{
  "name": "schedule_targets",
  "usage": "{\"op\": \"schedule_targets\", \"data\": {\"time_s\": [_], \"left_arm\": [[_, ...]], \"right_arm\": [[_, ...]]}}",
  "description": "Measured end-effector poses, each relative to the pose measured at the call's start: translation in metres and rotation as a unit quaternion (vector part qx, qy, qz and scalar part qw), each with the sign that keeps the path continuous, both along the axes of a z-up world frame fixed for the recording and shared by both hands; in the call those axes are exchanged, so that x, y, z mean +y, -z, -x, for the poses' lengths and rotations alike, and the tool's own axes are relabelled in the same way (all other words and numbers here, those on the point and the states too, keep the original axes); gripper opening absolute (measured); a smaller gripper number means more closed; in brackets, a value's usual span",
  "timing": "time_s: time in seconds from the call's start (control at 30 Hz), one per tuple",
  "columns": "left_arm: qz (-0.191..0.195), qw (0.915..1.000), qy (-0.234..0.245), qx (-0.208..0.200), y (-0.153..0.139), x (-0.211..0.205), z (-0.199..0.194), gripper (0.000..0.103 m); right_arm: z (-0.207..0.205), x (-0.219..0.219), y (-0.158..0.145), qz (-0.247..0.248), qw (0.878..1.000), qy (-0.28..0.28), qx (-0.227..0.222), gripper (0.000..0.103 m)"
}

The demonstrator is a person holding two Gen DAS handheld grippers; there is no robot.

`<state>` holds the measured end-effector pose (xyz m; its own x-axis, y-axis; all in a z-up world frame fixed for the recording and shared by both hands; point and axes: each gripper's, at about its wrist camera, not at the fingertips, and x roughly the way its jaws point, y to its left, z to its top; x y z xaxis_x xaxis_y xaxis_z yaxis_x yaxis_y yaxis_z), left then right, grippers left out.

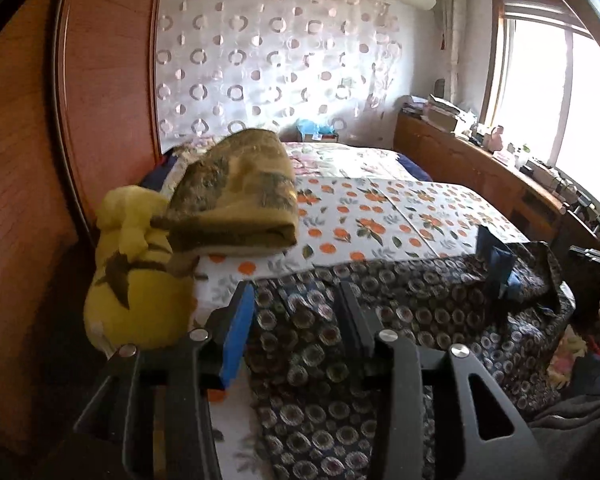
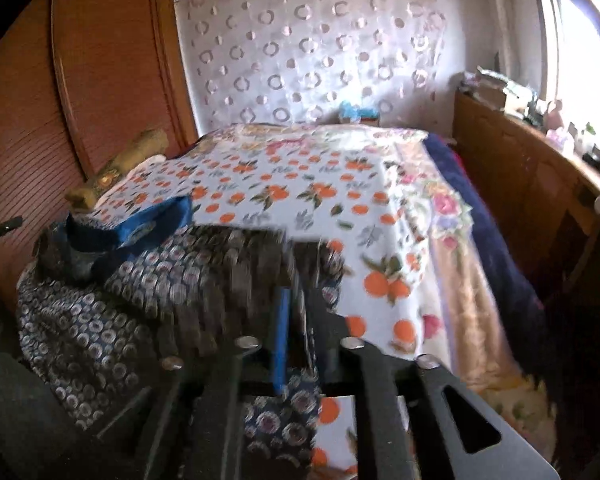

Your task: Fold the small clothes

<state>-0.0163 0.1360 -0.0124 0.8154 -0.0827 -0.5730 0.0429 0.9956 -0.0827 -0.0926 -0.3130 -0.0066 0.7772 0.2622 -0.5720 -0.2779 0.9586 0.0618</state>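
Note:
A dark garment point(image 1: 440, 312) printed with small round flowers lies spread on the bed's near edge; its blue lining point(image 2: 152, 220) stands up in a fold. My left gripper point(image 1: 296, 300) hovers low over the garment's left part, open, its blue-padded finger point(image 1: 240, 320) well apart from the other, with cloth lying flat beneath the gap. In the blurred right wrist view my right gripper point(image 2: 300, 304) is at the garment's point(image 2: 148, 280) right edge, fingers a little apart, with a strip of the cloth running between them and not clamped.
A white sheet with an orange-fruit print point(image 1: 380, 216) covers the bed beyond the garment. A yellow plush toy point(image 1: 136, 280) and a folded olive blanket point(image 1: 236, 192) sit at the left by the wooden headboard point(image 1: 100, 80). A cluttered wooden cabinet point(image 1: 480, 168) runs under the window.

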Motion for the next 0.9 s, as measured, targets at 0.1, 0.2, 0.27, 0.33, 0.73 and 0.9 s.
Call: {"op": "schedule_targets", "data": {"time_s": [0.1, 0.2, 0.27, 0.33, 0.73, 0.9], "left_arm": [[-0.015, 0.9999, -0.007, 0.005, 0.001, 0.004, -0.016, 0.043], [-0.02, 0.9997, -0.005, 0.016, 0.009, 0.007, -0.033, 0.06], [-0.018, 0.9995, -0.004, 0.026, 0.014, 0.009, -0.046, 0.067], [-0.015, 0.9991, -0.007, 0.04, 0.022, 0.013, -0.058, 0.067], [0.0, 0.9938, -0.024, 0.108, 0.062, 0.029, -0.092, 0.067], [-0.014, 0.9907, -0.017, 0.134, 0.073, 0.025, -0.094, 0.067]], "right_arm": [[-0.008, 0.0, -0.005, -0.001, 1.0, 0.005, -0.015, 0.046], [-0.025, 0.003, -0.004, 0.004, 1.0, 0.01, -0.013, 0.048], [-0.038, 0.006, 0.001, 0.007, 1.0, 0.011, -0.006, 0.048], [-0.053, 0.011, 0.006, 0.006, 1.0, 0.004, 0.006, 0.049], [-0.1, 0.03, 0.018, 0.034, 0.997, -0.013, 0.074, 0.052], [-0.113, 0.031, 0.029, 0.054, 0.993, -0.012, 0.108, 0.053]]}}
